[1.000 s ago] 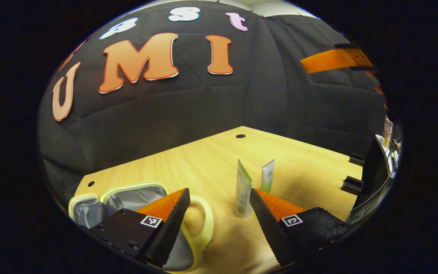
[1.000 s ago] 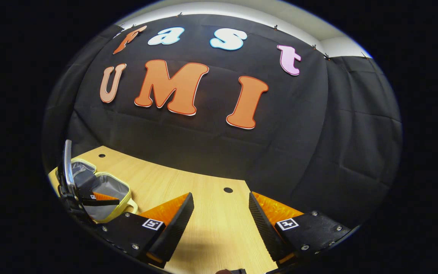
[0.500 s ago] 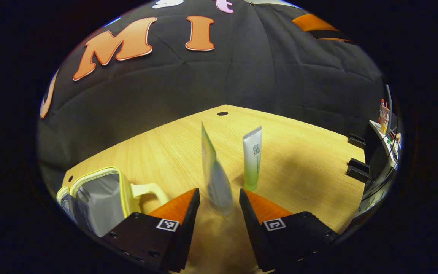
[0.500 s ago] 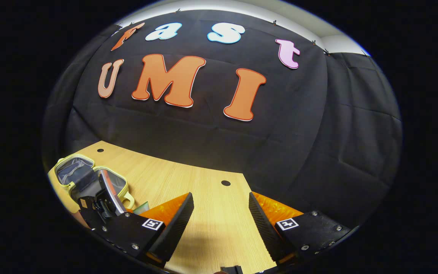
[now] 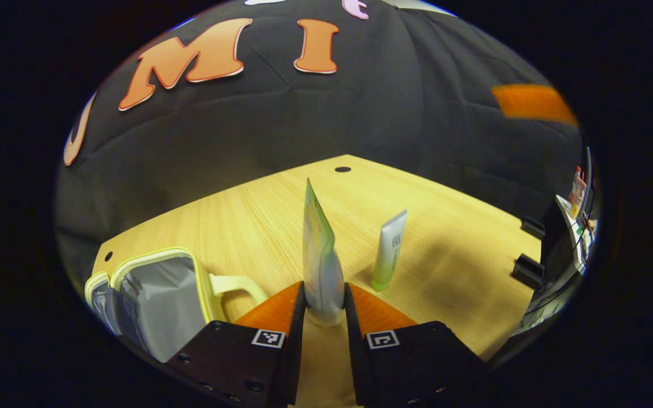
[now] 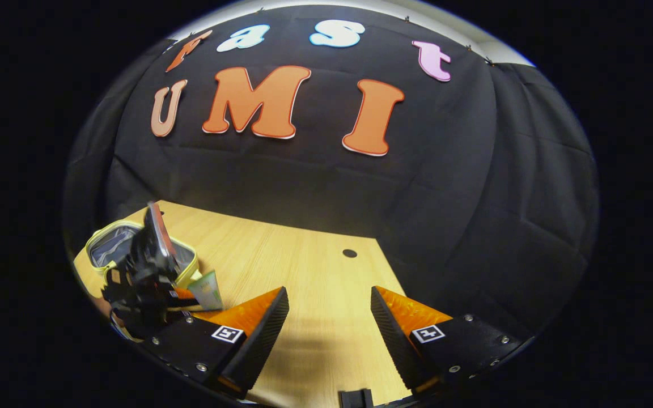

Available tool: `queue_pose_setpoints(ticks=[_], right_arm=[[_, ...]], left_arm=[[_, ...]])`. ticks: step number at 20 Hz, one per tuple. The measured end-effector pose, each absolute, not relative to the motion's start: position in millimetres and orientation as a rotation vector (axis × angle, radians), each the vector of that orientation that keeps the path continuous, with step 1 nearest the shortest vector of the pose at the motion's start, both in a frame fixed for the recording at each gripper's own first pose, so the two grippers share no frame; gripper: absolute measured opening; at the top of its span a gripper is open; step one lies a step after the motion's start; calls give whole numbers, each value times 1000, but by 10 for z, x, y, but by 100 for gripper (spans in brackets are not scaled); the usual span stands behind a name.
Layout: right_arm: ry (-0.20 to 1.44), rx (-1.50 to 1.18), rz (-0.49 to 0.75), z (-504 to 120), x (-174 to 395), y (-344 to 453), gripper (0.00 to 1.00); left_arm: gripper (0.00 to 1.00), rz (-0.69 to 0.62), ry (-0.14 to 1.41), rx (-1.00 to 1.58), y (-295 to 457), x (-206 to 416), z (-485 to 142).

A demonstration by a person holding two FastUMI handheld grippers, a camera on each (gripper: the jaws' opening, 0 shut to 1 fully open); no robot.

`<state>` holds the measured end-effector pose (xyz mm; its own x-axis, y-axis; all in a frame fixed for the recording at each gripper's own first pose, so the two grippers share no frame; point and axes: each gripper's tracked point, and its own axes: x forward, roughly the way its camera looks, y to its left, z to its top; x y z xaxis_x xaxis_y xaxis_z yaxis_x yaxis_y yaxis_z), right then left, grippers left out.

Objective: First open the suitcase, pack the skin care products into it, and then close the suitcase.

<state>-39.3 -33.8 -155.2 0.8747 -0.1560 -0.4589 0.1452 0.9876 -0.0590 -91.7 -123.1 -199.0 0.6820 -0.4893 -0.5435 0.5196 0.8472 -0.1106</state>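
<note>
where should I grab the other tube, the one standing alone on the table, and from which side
Probably low on its rounded body, just above the cap. The free tube stands cap-down and leans slightly, with its flat crimped end up. Come in level from the near side, fingers either side. The right gripper is open and free; the left gripper holds the nearer tube.

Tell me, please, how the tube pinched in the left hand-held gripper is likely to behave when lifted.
The tube looks soft-walled, so it may flex. Gripped low by the left hand-held gripper, its tall flat end could sway. It is probably light.
</note>
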Motion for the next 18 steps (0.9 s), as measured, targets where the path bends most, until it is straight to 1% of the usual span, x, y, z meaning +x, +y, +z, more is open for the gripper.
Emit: queue_pose_setpoints(ticks=[2, 4, 5, 6, 9, 12, 13, 15, 18], right_arm=[[522, -11, -102, -1787, -401, -200, 92], [545, -8, -53, -1962, -384, -72, 90], [552, -5, -27, -2037, -356, 9, 90], [570, 0, 0, -2133, -329, 83, 89], [630, 43, 68, -2442, -249, 337, 85], [673, 87, 96, -2674, -196, 494, 85], [687, 100, 103, -2745, -185, 530, 83], [719, 129, 106, -2934, -71, 630, 75], [774, 159, 111, -3191, 17, 747, 70]], left_arm=[[37, -513, 561, 37, -1087, -808, -1749], [37, -489, 540, 24, -955, -799, -1557], [39, -472, 532, 16, -887, -793, -1473], [37, -451, 528, 12, -817, -783, -1404], [37, -372, 497, 21, -455, -706, -1155], [37, -309, 488, 32, -116, -729, -1035], [37, -288, 489, 33, -6, -738, -1012], [37, -232, 494, 33, 251, -780, -997], [37, -164, 498, 49, 607, -833, -988]])
